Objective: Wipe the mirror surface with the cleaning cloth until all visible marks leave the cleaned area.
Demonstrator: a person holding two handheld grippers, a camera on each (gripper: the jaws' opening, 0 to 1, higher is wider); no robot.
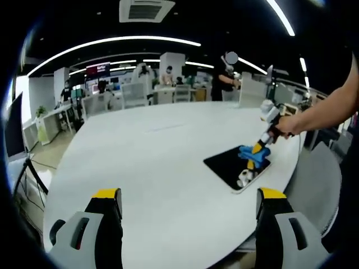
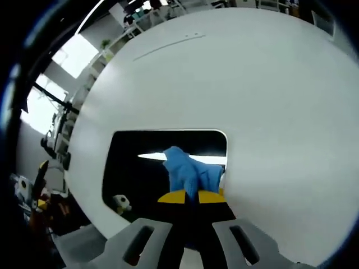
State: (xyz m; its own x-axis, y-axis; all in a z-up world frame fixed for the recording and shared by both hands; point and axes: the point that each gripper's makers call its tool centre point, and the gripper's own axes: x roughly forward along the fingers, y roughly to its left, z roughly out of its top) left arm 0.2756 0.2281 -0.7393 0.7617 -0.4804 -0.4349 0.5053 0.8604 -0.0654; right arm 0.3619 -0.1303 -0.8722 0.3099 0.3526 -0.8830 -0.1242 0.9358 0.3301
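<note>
Right hand-held gripper [image 2: 188, 196]: my jaws clamp the cleaning cloth [image 2: 190, 172], pressing it on the mirror [image 2: 134, 162] for wiping.
Left hand-held gripper [image 1: 188, 204]: open, idle, mirror at 2 o'clock.

No lettering is showing clearly enough to be read in either view. In the left gripper view, a dark sign with a red band [image 1: 98, 69] is hanging far back on the left of the office, above the desks, and its pale marks are blurring into smudges, so no word or number is coming through. The blue cleaning cloth [image 2: 190, 174], the dark rectangular mirror with a pale rim [image 2: 134, 168] and the round white surface [image 2: 269, 84] are carrying no label, brand or number that is showing.
</note>
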